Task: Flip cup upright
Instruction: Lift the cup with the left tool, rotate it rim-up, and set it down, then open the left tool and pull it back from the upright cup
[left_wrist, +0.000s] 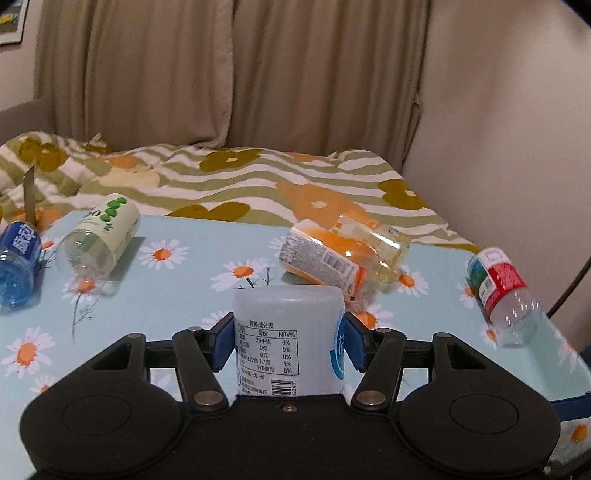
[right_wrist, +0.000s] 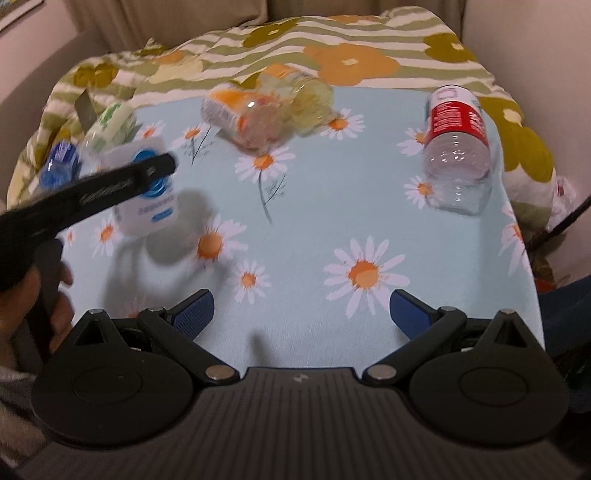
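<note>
Left hand-held gripper (left_wrist: 289, 341) of mine is pinching the white cup (left_wrist: 288, 332), a cut-down bottle with a nutrition label facing me, its blue pads pressed against the two sides. My right hand-held gripper (right_wrist: 301, 308) hangs spread wide over the desk (right_wrist: 314, 206), holding nothing.

From the right wrist view the white cup (right_wrist: 146, 192) sits at the left side of the desk, near the front edge, with the other gripper's finger across it. That view is blurred there, so I cannot tell whether it touches the cloth or hangs just above it.

In the left view the printed text reads the right way up and the rounded closed end is on top, so I judge the long axis is close to vertical, with whichever end is open hidden below behind my gripper body. I cannot tell from these views which end is the mouth.

To do this step well I would keep the pinch at mid-height, turn about the wrist so the axis swings cleanly, and set it down flat before letting go, clear of its neighbours. The orange-label cup (left_wrist: 325, 254) lies on its side just behind, the green-dot cup (left_wrist: 99, 236) and blue cup (left_wrist: 18, 266) lie off to the left, and the red-label cup (left_wrist: 502, 288) lies near the right edge.
</note>
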